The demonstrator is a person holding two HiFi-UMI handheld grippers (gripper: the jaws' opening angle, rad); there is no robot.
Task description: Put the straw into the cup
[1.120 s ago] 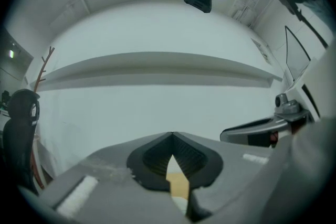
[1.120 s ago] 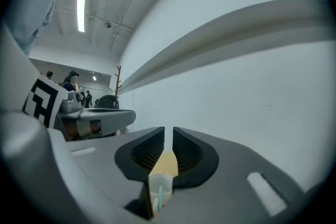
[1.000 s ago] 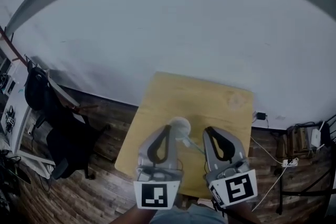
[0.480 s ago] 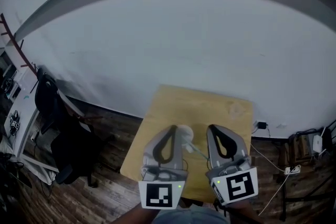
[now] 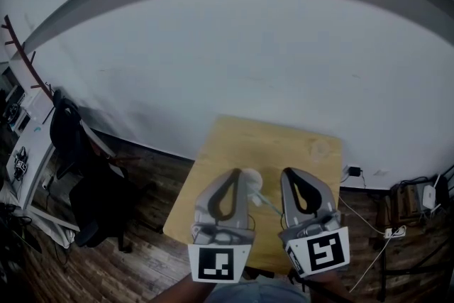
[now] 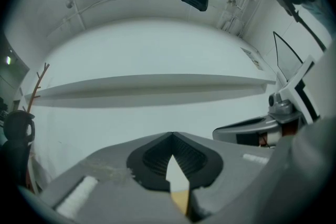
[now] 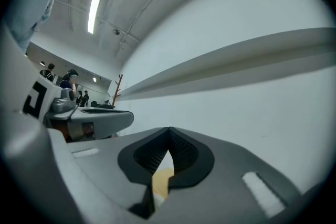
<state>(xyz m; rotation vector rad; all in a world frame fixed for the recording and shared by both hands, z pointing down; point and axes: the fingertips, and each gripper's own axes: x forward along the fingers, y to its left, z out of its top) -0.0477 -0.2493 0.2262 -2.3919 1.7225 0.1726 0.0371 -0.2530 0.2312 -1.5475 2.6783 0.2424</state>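
Note:
A small wooden table (image 5: 298,145) stands against a white wall. On it sits a white cup (image 5: 252,177), partly hidden behind my left gripper (image 5: 236,174). A thin pale straw (image 5: 265,200) slants from the cup toward the lower right, between the two grippers; whether its end is inside the cup I cannot tell. My right gripper (image 5: 289,174) hovers beside the left one, above the table's near half. Both are shut with nothing held: in the left gripper view (image 6: 172,136) and the right gripper view (image 7: 169,129) the jaws meet at the tips, and only a sliver of table shows through.
A black chair (image 5: 85,181) and a coat rack (image 5: 21,60) stand left of the table on the wooden floor. Cables and a power strip (image 5: 392,229) lie on the floor at the right. The table's near edge is just below the grippers.
The head view has tilted up a little, so table and grippers sit slightly lower in frame. Both grippers stay shut over the table, side by side.

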